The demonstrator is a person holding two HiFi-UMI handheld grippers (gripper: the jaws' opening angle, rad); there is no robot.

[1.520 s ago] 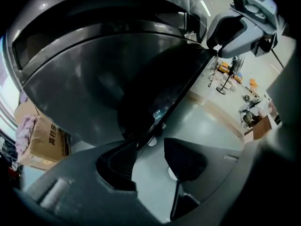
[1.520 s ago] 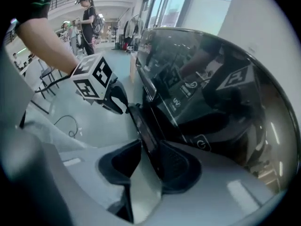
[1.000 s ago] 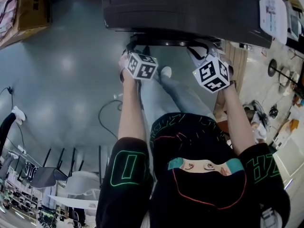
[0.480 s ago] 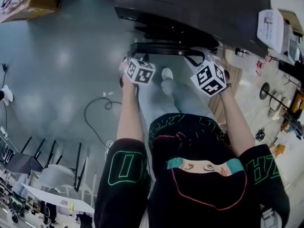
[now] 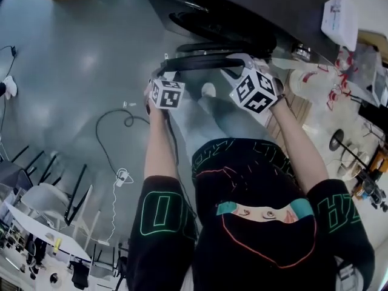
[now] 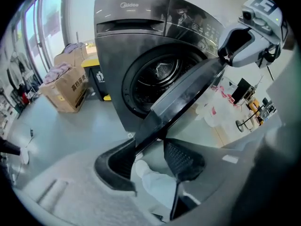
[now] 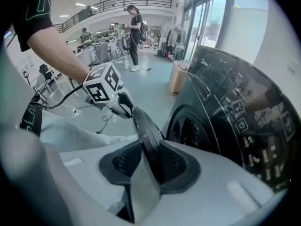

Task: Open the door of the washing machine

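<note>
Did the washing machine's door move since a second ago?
Yes. The door has swung farther out from the front of the washing machine, toward the person, so the gap between them is wider.

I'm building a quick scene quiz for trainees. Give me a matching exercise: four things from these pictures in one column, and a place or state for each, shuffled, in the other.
1. door
2. drum
3. cardboard box
4. cable

A. lies looped on the floor
B. stands beside the washing machine, cloth on top
C. open, rim clamped by the left gripper and right gripper
D. metal, seen through the open port

Pairs: 1-C, 2-D, 3-B, 4-A.
</note>
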